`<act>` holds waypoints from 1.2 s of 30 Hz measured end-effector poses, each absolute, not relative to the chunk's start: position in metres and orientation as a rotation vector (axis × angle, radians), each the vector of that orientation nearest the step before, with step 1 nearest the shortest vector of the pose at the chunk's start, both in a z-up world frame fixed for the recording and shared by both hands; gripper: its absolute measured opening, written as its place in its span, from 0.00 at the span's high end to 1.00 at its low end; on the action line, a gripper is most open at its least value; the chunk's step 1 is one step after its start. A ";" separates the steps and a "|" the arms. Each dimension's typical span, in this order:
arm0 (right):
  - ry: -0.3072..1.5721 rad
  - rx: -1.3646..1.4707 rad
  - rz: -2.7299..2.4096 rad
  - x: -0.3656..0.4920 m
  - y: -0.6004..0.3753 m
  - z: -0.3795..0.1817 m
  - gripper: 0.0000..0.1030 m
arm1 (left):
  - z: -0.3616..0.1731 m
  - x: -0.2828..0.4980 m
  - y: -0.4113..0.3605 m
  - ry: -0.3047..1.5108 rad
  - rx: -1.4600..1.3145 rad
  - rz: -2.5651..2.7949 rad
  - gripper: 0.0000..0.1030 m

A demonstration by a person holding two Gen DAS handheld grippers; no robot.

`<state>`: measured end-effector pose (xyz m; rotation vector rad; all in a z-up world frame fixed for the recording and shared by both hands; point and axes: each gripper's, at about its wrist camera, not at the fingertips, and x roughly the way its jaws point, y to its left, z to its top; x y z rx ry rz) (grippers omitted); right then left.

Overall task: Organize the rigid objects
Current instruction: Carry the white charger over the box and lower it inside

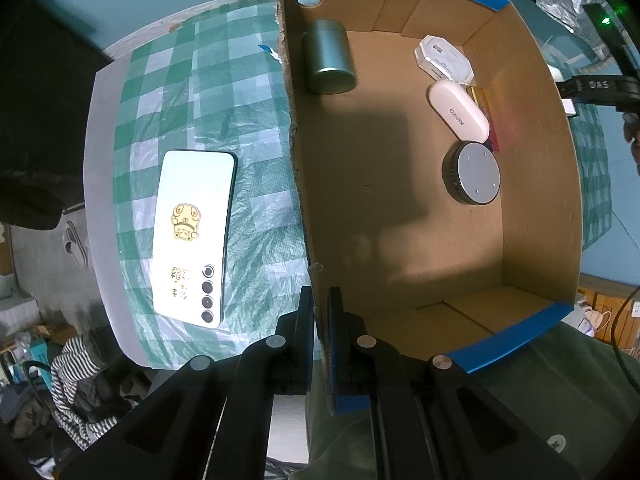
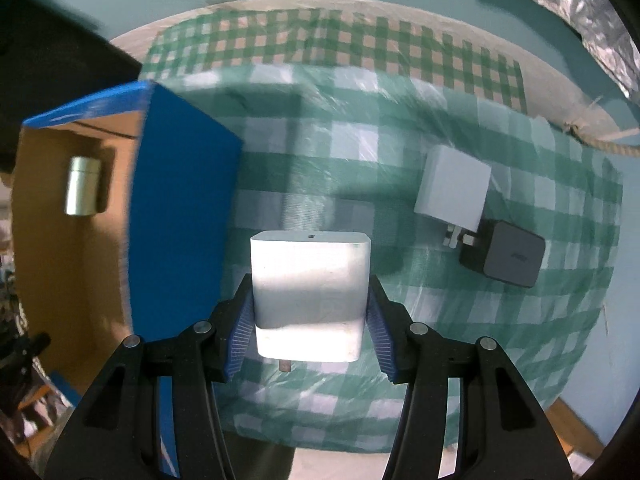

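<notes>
Right claw [image 2: 310, 320] is clamped on a white charger [image 2: 310, 292], its blue pads [image 2: 244, 328] pressing the two flat sides and a metal prong showing underneath; the charger hangs above the green checked surface [image 2: 440, 320], just right of the cardboard box [image 2: 184, 208]. Left claw [image 1: 321, 320] is closed on the box's near side wall [image 1: 298, 160], one finger outside and one inside, steadying it.

Inside the box lie a green tin [image 1: 329, 58], an octagonal white case [image 1: 444, 58], a pink oval case [image 1: 459, 112] and a round grey puck [image 1: 473, 174], the last three grouped toward the right wall. A white phone [image 1: 192, 236] rests on the surface outside the box, and a second white charger [image 2: 454, 192] and a dark charger [image 2: 504, 254] lie touching each other to the right.

The step in hand looks like carrying the held charger over the blue wall. It should go well if the charger is lifted clear of the rim first, then lowered onto the bare cardboard floor in the middle, away from the tin. Release low, since the smooth body could tumble onto its prong. The left grip ought to hold firm so the box does not slide.
</notes>
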<state>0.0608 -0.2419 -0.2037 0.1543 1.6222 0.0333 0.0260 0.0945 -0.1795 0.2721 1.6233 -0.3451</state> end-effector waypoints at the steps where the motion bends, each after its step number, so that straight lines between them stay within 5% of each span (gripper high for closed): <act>1: 1.617 0.149 0.042 0.061 -0.240 -0.199 0.49 | -0.180 0.026 0.095 1.624 0.270 -0.345 0.95; 18: 1.513 0.017 0.230 0.074 -0.183 -0.129 0.49 | -0.177 0.026 0.095 1.614 0.265 -0.347 0.95; 36: 1.546 -0.187 0.374 0.087 -0.110 -0.164 0.49 | -0.176 0.026 0.095 1.612 0.269 -0.354 0.95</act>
